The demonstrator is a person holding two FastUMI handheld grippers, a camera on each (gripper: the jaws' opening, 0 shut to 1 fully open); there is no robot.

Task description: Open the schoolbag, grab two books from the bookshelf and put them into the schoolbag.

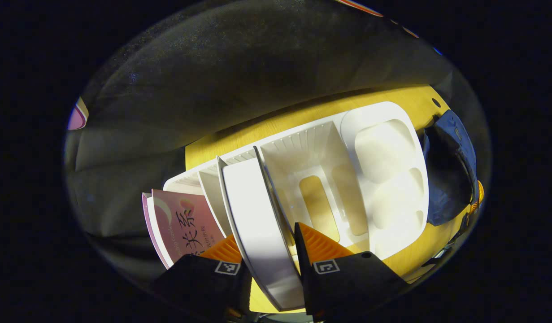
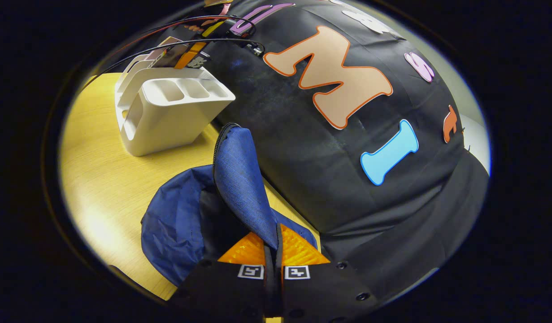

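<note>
The white book [image 1: 258, 224] stands in the white bookshelf [image 1: 329, 179], between two dividers near its left end. A pink book [image 1: 186, 229] leans just beside it, past the end of the bookshelf. The left hand-held gripper [image 1: 269, 249] has a finger on each side of the white book and looks clamped on it. The bookshelf sits near the back edge of the table [image 2: 101, 179].

The blue schoolbag [image 2: 199, 215] lies on the table near the bookshelf, by the back edge. The right hand-held gripper [image 2: 272, 251] is pinched shut on its flap [image 2: 242, 179] and holds the flap up, so the dark inside shows.

To do this step well, I think the left one should lift the book straight up so it does not knock the dividers. The right one should keep the flap high and wide.
</note>
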